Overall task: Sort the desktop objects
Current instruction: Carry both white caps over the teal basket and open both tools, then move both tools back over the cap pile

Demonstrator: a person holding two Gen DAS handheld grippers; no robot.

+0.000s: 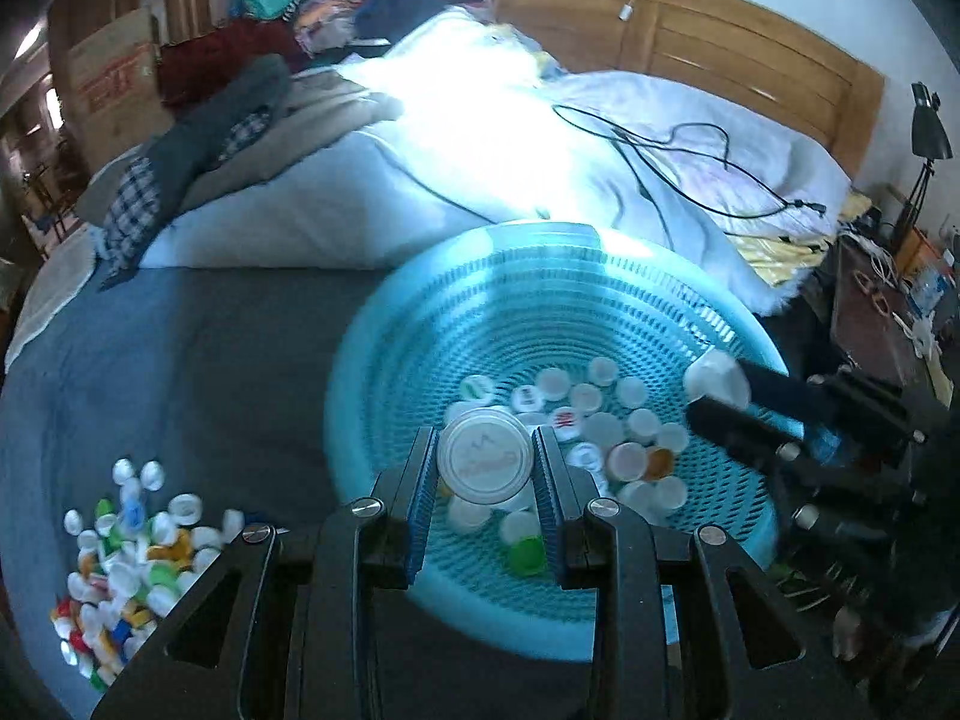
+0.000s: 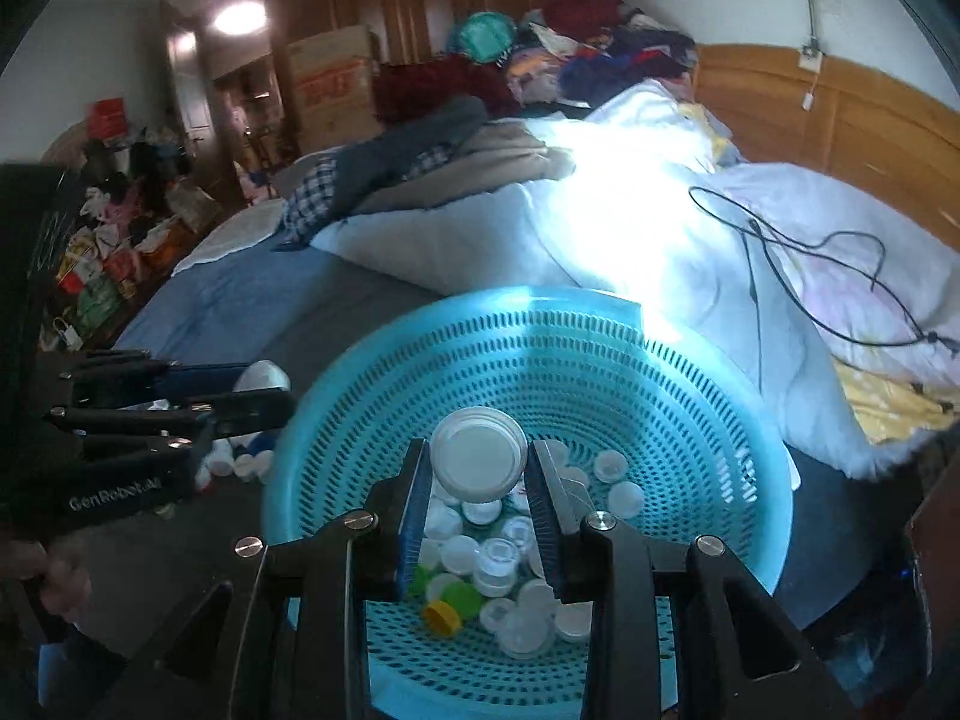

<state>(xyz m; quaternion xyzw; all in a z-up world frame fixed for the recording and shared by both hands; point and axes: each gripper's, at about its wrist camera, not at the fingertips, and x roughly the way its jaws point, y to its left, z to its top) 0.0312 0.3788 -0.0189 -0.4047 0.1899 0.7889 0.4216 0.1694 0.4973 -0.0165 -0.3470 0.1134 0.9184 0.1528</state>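
Note:
A round blue slotted basket (image 1: 420,324) (image 2: 690,372) sits on the bed and holds several bottle caps (image 1: 606,426) (image 2: 510,570), mostly white. My left gripper (image 1: 485,468) is shut on a large white lid (image 1: 485,463) above the basket's near side. My right gripper (image 2: 479,465) is shut on another large white lid (image 2: 479,450) over the basket. The right gripper also shows in the left wrist view (image 1: 714,387), and the left gripper shows in the right wrist view (image 2: 264,390). A pile of mixed coloured caps (image 1: 120,564) lies on the blue sheet at lower left.
A white duvet (image 1: 480,138) with a black cable (image 1: 678,150) lies behind the basket. Clothes (image 1: 204,138) are heaped at the far left. A wooden headboard (image 1: 720,36) is behind. A dark nightstand (image 1: 870,300) stands at the right.

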